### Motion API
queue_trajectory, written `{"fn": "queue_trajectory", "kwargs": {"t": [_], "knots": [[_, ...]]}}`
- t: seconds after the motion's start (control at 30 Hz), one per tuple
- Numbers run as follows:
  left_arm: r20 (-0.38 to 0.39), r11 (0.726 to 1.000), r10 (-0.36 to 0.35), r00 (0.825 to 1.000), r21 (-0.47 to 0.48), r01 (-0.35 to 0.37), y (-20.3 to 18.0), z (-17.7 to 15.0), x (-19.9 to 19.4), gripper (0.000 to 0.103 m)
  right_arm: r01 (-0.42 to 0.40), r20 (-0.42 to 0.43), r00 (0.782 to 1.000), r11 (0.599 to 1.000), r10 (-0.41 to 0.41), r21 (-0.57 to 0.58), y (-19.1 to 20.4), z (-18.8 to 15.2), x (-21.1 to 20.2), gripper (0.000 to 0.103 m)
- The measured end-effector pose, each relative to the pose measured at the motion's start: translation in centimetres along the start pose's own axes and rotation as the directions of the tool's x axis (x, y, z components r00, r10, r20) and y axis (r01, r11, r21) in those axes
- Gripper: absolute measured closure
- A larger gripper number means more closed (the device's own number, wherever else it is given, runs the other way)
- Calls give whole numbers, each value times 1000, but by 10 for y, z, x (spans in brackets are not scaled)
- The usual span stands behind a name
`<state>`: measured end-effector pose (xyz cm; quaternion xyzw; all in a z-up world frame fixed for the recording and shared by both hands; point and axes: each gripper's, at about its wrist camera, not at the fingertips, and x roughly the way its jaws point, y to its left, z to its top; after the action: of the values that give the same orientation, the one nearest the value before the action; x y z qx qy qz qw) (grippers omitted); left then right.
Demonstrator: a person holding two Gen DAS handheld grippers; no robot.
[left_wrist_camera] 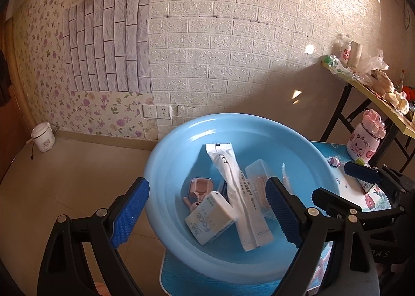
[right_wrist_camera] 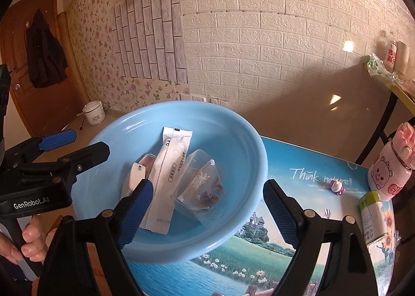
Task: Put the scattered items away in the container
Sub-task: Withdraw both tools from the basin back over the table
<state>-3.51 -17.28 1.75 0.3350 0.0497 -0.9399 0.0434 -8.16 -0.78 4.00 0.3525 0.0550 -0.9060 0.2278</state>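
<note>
A light blue basin point(left_wrist_camera: 168, 166) point(right_wrist_camera: 249, 145) sits on a small table with a landscape print point(right_wrist_camera: 298, 213). In it lie a long white sachet point(left_wrist_camera: 233, 187) point(right_wrist_camera: 168, 171), a tissue pack marked "Face" point(left_wrist_camera: 210, 218), a pink case point(left_wrist_camera: 201, 185), and clear bags point(right_wrist_camera: 205, 187). My left gripper point(left_wrist_camera: 207, 214) is open and empty above the basin's near side. My right gripper point(right_wrist_camera: 205, 214) is open and empty over the basin's near rim. A small pink figurine point(right_wrist_camera: 337, 187), a pink piglet bottle point(right_wrist_camera: 391, 174) and a green-yellow box point(right_wrist_camera: 373, 218) stand on the table.
The right gripper point(left_wrist_camera: 363, 174) shows in the left wrist view beside the basin. The left gripper point(right_wrist_camera: 72, 148) shows in the right wrist view at the basin's left. A cluttered folding table point(left_wrist_camera: 376, 88) stands at the right wall. A rice cooker point(left_wrist_camera: 42, 137) sits on the floor.
</note>
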Motion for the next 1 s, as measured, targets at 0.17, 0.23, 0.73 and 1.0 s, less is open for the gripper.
{"fn": "queue_trajectory", "kwargs": {"t": [0.17, 0.23, 0.73, 1.0], "knots": [[1, 1000, -8, 1000, 17, 8, -9, -3, -6, 12, 1, 3, 1000, 1000, -1, 8, -4, -6, -8, 15], [3, 1000, -11, 1000, 27, 11, -14, -4, -9, 12, 5, 2, 1000, 1000, -5, 15, -8, -9, -11, 15], [14, 993, -55, 998, 103, 53, -61, -11, -27, 12, 63, 8, 998, 989, -65, 136, -58, -34, -40, 15], [2, 984, -99, 995, 146, 98, -100, -18, -30, 12, 98, 21, 994, 979, -103, 180, -89, -52, -64, 15]]}}
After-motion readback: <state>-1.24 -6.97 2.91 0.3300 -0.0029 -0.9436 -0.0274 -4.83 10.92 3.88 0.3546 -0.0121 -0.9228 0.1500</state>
